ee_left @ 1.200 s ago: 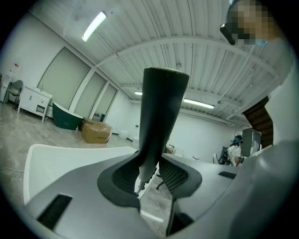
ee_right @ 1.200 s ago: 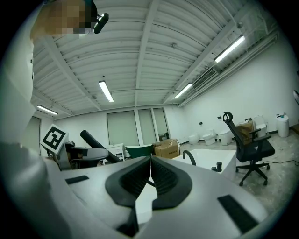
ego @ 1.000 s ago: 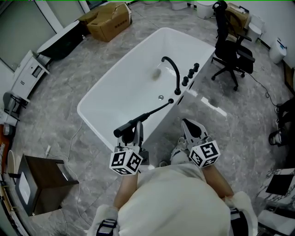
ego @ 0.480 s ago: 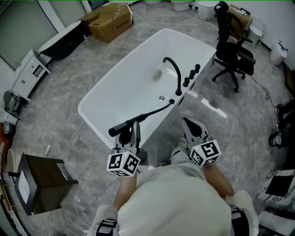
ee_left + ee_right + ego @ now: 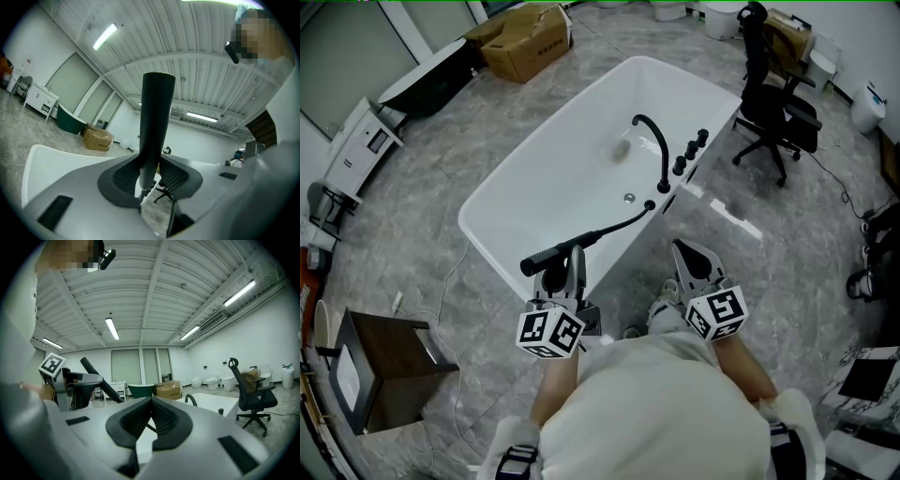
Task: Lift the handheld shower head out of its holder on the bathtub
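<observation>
Nudged slightly left, the handheld shower head (image 5: 548, 256) is clamped in the left hand-held gripper (image 5: 565, 265) above the bathtub's (image 5: 544, 178) near rim, with open floor lower left; the right hand-held gripper (image 5: 684, 255) is closed and empty.

Grey marbled tile floor (image 5: 422, 202). Standing on it: white freestanding bathtub (image 5: 562, 178), centre; brown cardboard box (image 5: 528, 42) beyond it; black swivel office chair (image 5: 773, 117), right; dark wooden cabinet (image 5: 380, 370), near left; white drawer unit (image 5: 361, 155), far left.

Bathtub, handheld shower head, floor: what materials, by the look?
Bathtub: glossy white, smooth one-piece shell, probably acrylic or enamel.
Handheld shower head: slim matte-black wand. Coated metal or plastic, can't tell which.
Floor: grey with pale veining and a faint sheen, so marble-look tile or stone.
</observation>
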`<action>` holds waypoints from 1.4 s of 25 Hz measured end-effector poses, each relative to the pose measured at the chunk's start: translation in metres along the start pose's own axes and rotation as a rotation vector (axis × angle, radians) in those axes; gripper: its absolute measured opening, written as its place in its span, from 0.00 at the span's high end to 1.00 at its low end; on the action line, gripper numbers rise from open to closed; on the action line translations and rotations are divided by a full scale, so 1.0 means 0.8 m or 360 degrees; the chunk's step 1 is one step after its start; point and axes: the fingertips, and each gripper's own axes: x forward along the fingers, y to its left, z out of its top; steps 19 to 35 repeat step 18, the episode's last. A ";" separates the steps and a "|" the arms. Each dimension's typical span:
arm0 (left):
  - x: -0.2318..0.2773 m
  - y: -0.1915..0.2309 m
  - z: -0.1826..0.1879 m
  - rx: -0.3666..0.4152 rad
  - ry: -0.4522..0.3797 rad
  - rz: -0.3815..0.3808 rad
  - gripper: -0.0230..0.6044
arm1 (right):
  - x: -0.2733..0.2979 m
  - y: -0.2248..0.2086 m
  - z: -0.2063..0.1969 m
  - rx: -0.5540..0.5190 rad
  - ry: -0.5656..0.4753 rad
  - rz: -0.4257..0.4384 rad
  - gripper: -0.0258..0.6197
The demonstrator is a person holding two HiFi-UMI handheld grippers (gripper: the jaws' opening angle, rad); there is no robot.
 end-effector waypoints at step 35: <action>0.001 -0.002 0.002 -0.0010 0.0001 -0.0009 0.74 | 0.002 0.003 -0.004 0.0001 0.0009 -0.0008 0.93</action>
